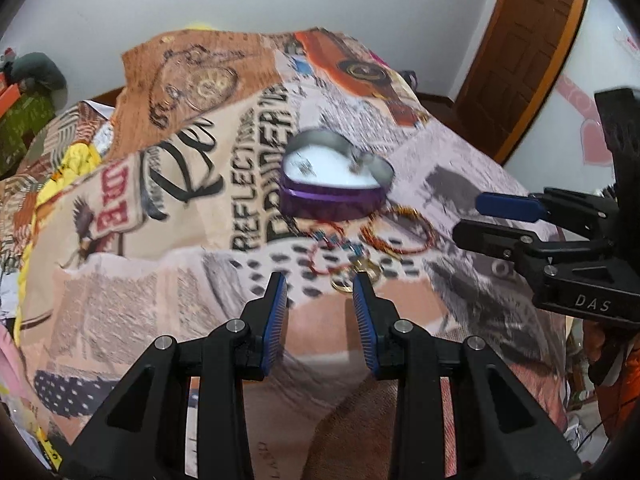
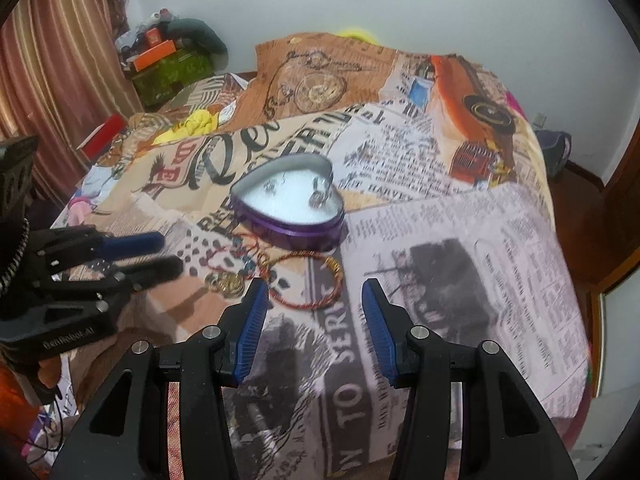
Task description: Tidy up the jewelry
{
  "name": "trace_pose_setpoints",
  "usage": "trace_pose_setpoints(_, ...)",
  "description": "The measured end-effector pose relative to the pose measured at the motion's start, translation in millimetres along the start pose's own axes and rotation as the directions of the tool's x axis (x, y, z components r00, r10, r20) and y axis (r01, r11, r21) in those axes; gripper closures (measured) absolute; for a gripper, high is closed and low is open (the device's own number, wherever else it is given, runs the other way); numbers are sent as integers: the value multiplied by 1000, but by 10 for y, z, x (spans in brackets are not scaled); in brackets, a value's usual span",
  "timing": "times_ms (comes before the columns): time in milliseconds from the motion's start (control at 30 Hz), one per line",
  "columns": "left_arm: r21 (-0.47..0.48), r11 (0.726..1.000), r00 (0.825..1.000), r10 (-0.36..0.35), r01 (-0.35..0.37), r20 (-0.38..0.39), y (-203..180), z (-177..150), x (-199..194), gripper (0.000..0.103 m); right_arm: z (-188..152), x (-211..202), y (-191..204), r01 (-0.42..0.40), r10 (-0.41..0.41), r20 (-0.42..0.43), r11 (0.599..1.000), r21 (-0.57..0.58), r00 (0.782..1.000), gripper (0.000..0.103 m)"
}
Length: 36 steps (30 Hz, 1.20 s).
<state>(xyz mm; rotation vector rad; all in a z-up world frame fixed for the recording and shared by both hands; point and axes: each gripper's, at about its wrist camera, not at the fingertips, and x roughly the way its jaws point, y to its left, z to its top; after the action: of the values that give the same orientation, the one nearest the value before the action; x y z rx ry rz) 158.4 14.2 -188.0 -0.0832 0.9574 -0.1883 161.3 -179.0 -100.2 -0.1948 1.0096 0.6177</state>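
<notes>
Two black two-finger grippers with blue ribbed pads are hovering over a bed draped in a newspaper-and-vintage-car print blanket (image 2: pixel 460 240). The left gripper (image 1: pixel 320 284) is holding its jaws apart with nothing between them, and the right gripper (image 2: pixel 314 292) is likewise spread wide and empty.

In the left wrist view, a purple heart-shaped tin with a white foam lining (image 1: pixel 334 184) is sitting on the blanket at 12 o'clock from the left gripper. A few small silver pieces (image 2: pixel 318 196) are lying on the foam; what they are is too blurred to tell. Just in front of the tin, a red-and-gold twisted wire bangle (image 2: pixel 308 280) is resting flat at 11 o'clock of the right gripper, beside a thin red beaded bracelet (image 1: pixel 326 252) and a gold ring-shaped piece (image 1: pixel 360 274) near the left gripper's right fingertip.

Around the bed, a white wall (image 2: pixel 440 8) is running behind, a brown panelled wooden door (image 1: pixel 524 48) is standing at 2 o'clock in the left view, and striped pink-brown curtains (image 2: pixel 60 80) are hanging at 10 o'clock in the right view beside a green box stacked with clutter (image 2: pixel 172 72).
</notes>
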Motion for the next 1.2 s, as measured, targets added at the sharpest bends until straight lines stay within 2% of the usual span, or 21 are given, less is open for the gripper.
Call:
trace_pose_setpoints(133,38,999,1000,-3,4,-18,-92,-52,71,70,-54,31,24,-10,10,-12,1000,11,1000,58)
trace_pose_setpoints(200,38,999,1000,6,-5,-11,-92,-62,72,70,-66,45,36,-42,42,-17,999,22,999,58)
trace_pose_setpoints(433,-38,999,1000,16,-16,14,147,-106,-28,70,-16,172,248,-130,129,-39,991,-18,991,58)
trace_pose_setpoints(567,-64,998,1000,24,-23,19,267,-141,-72,70,23,305,352,-151,147,-66,987,-48,987,59)
trace_pose_setpoints(633,-68,997,999,24,-23,21,297,-155,-80,70,43,379,395,-160,155,-92,985,-60,984,70)
trace_pose_setpoints(767,-67,998,999,16,-14,29,317,-178,-77,70,82,489,449,-171,159,-131,982,-83,978,77)
trace_pose_setpoints(933,-58,998,1000,0,2,28,296,-183,-51,70,100,545,450,-166,151,-146,982,-91,978,91)
trace_pose_setpoints(1200,-40,999,1000,-20,21,24,221,-144,-23,70,100,425,435,-147,137,-98,985,-94,986,94)
